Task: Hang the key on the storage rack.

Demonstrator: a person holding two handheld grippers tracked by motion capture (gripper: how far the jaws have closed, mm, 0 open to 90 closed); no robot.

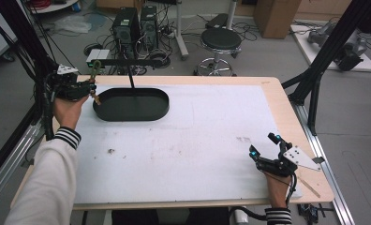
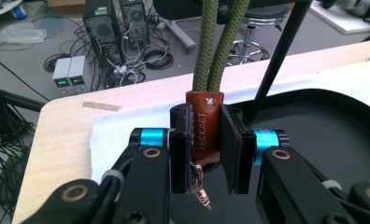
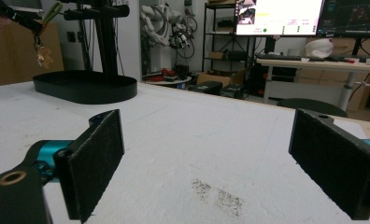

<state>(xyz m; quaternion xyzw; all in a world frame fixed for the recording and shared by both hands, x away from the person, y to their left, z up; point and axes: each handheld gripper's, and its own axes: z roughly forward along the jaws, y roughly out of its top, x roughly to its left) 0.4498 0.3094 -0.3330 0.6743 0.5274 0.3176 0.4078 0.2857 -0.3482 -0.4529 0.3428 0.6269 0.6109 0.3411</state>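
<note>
The left gripper (image 2: 206, 154) is clamped on the brown leather tab of a green-cord keychain (image 2: 205, 126), held above the left end of the black oval tray (image 1: 132, 104). Well away from the tray, the right gripper (image 3: 206, 163) rests on the tabletop (image 1: 183, 140), jaws wide apart.

Robotics lab. Wooden table (image 1: 272, 101) with white mat (image 1: 197, 136), framed by black aluminium rig struts (image 1: 324, 56). Grey floor behind carries two tower PCs (image 1: 136, 26), bench power supplies (image 2: 70, 73), tangled cables (image 1: 158, 51), stool (image 1: 220, 43). Right gripper view: monitors (image 3: 279, 16) on desk, robot arm (image 3: 157, 21), shelving (image 3: 218, 35), cardboard boxes (image 1: 277, 16).
</note>
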